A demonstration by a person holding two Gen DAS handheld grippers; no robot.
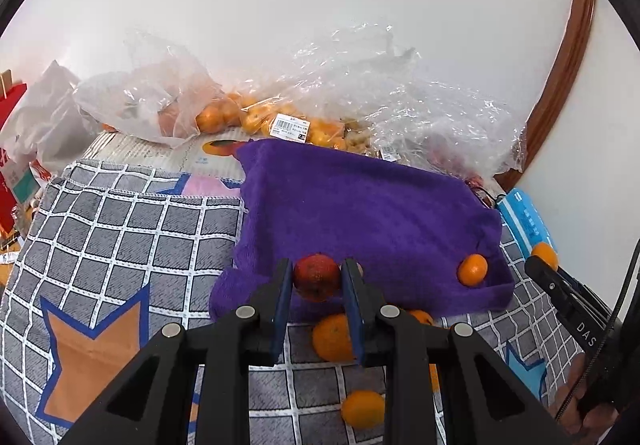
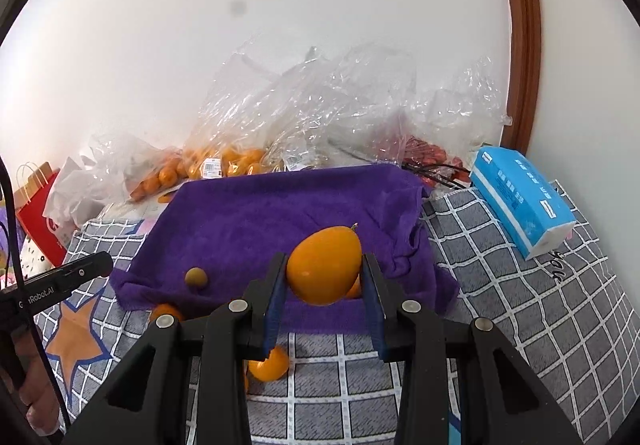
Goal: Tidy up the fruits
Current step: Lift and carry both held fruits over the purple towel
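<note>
Gripping two fruits at once: my left claw is clenched on a small reddish fruit, pads at its widest part, held over the near edge of the purple towel. My right claw is clenched on a bigger smooth orange fruit, egg-shaped with a little stem tip at the top, also over the towel's near edge.

Handling guesses: the red one looks light, firm and a bit rough-skinned, so it probably won't slip. The orange one looks glossy and rounded, likely slippery; it tapers, so the pads should stay at the fat middle, not near the stem end. Both would likely bruise or split if squeezed hard, so moderate pressure. Round shapes will roll once let go; the soft towel should damp that.

On the towel: a small orange toward its near right corner, and a small brownish round fruit near its near left part. Just off the towel's near edge, on the checked cloth, lie more loose oranges: one right below my left claw, another nearer still. Behind the towel's far edge sit crumpled clear plastic bags with many small oranges inside, labels showing. Right of the towel is a blue tissue pack.
</note>
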